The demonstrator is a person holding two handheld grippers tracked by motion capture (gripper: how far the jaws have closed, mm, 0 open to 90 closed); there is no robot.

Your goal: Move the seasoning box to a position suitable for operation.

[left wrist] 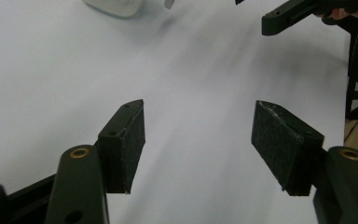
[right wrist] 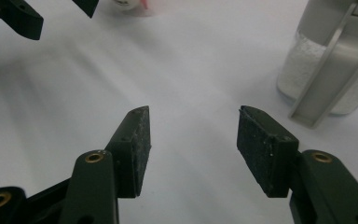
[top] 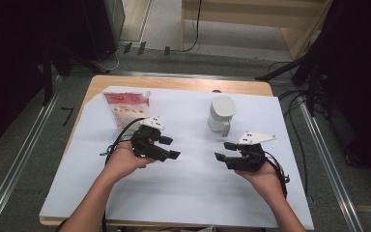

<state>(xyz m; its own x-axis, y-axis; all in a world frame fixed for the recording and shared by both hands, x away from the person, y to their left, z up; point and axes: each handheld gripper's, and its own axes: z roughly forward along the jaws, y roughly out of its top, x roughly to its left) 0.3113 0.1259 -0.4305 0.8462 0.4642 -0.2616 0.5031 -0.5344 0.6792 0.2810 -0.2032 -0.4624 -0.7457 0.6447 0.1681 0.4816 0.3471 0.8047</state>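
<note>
Leftmost, a red-and-white pouch (top: pixel 124 109) is standing upright near the far left corner of the white sheet (top: pixel 188 188) that is covering the table (top: pixel 174 83). Just in front of the pouch, toward the person, the left claw (top: pixel 170 147) is hovering over the sheet, pointing inward to the middle of the table. Its jaws are standing well apart with nothing between them; in the left gripper view the pads (left wrist: pixel 127 144) are framing bare white sheet.

Moving right, the middle of the sheet is lying bare between the two claws, which are facing each other across it.

Further right, the right claw (top: pixel 224 151) is pointing inward too, its jaws parted and gripping nothing; in the right gripper view the pads (right wrist: pixel 137 149) are likewise framing bare sheet. The white lidded jar (top: pixel 221 115), holding a white powder or grain and carrying a handle (top: pixel 225 127) down its near side, is standing upright just beyond this claw, on the far side and slightly inward. In the right gripper view the jar (right wrist: pixel 328 60) is sitting off to the right of the jaw line, not between the pads.

So the right hand is looking the nearer one to the jar and the left the nearer to the pouch. Since the jar's long axis is running vertically, the right claw would probably need swinging toward the far side to square up on its body or handle.
</note>
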